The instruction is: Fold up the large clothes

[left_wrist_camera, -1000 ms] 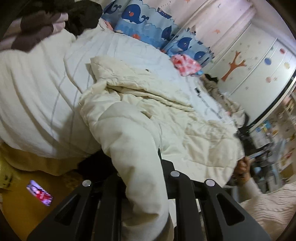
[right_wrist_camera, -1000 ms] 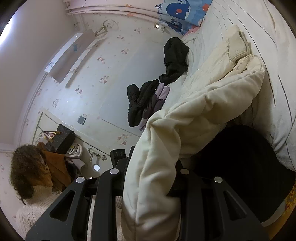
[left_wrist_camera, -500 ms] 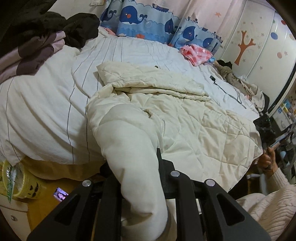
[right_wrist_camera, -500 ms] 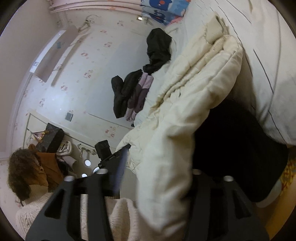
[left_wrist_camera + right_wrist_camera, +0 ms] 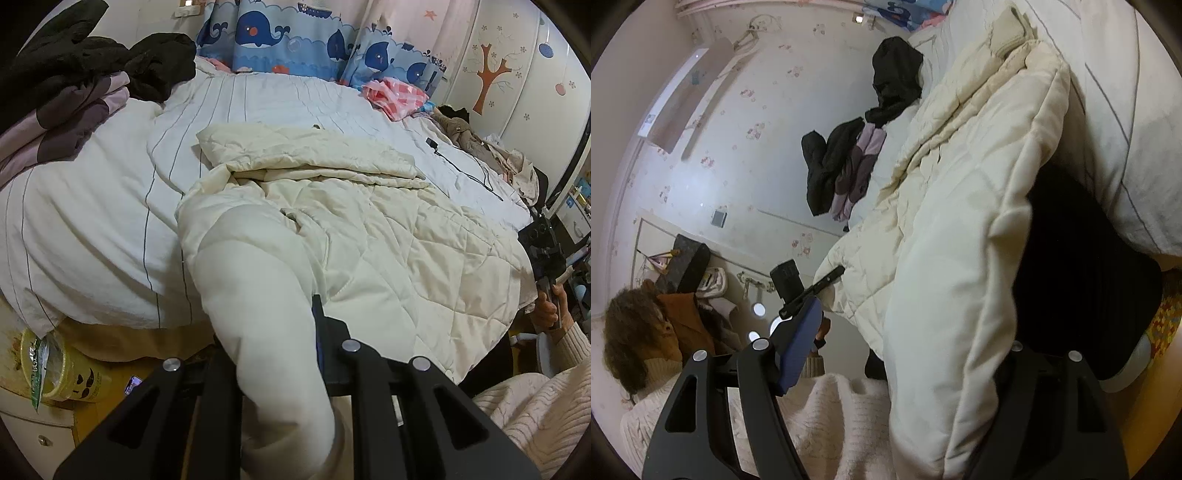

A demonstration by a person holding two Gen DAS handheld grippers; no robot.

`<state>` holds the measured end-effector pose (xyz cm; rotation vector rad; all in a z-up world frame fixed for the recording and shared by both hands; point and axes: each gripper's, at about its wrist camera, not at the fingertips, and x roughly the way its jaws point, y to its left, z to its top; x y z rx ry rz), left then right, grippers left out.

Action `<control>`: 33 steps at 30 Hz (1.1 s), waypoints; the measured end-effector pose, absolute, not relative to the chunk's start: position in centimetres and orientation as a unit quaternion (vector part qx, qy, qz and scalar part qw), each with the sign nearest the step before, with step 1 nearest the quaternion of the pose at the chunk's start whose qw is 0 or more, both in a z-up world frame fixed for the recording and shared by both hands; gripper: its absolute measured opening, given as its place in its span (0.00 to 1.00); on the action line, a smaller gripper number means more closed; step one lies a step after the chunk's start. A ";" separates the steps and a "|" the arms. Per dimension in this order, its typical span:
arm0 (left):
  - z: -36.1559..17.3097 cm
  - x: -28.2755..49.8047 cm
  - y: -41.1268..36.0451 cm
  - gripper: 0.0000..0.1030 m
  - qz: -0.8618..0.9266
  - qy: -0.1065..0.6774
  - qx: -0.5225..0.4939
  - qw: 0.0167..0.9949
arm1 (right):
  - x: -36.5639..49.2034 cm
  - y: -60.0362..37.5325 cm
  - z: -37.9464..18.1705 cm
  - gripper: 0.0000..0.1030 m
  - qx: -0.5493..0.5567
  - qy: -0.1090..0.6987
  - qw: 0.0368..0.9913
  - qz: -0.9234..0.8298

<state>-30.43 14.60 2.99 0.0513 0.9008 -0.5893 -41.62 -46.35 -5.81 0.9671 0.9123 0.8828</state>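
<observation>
A large cream quilted coat (image 5: 388,236) lies spread over the bed (image 5: 92,221), partly folded at its far side. One sleeve (image 5: 258,295) comes off the bed's edge toward me, and my left gripper (image 5: 273,354) is shut on it. In the right wrist view the coat's thick folded edge (image 5: 945,295) hangs between the jaws of my right gripper (image 5: 905,350). Those jaws are opening: the blue pad (image 5: 798,343) stands clear of the cloth, and the other finger is hidden behind it. The right gripper (image 5: 543,247) also shows at the coat's far corner.
Black and purple clothes (image 5: 74,85) are piled at the bed's left end. A pink cloth (image 5: 395,96) and a black cable (image 5: 461,166) lie farther back. A yellow tub (image 5: 62,373) and a phone (image 5: 133,384) sit on the floor. The person's knit sweater (image 5: 535,413) is close by.
My right gripper's jaws have spread and let go of the coat's edge, which now hangs loose between them. My left gripper has rolled toward level, still holding the sleeve.
</observation>
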 end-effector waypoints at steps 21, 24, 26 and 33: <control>3.0 -27.7 21.0 0.17 -0.373 0.393 -0.246 0.804 | -39.5 -45.8 -1.1 0.57 0.480 0.234 0.717 0.448; 3.3 -26.4 21.9 0.17 -0.374 0.382 -0.283 0.796 | -37.9 -46.6 -0.1 0.57 0.494 0.202 0.713 0.456; 3.8 -25.2 22.4 0.17 -0.376 0.372 -0.305 0.792 | -36.9 -47.0 0.5 0.57 0.497 0.188 0.714 0.457; 8.1 -18.5 20.5 0.17 -0.382 0.337 -0.301 0.807 | -30.4 -48.9 4.5 0.57 0.491 0.150 0.734 0.444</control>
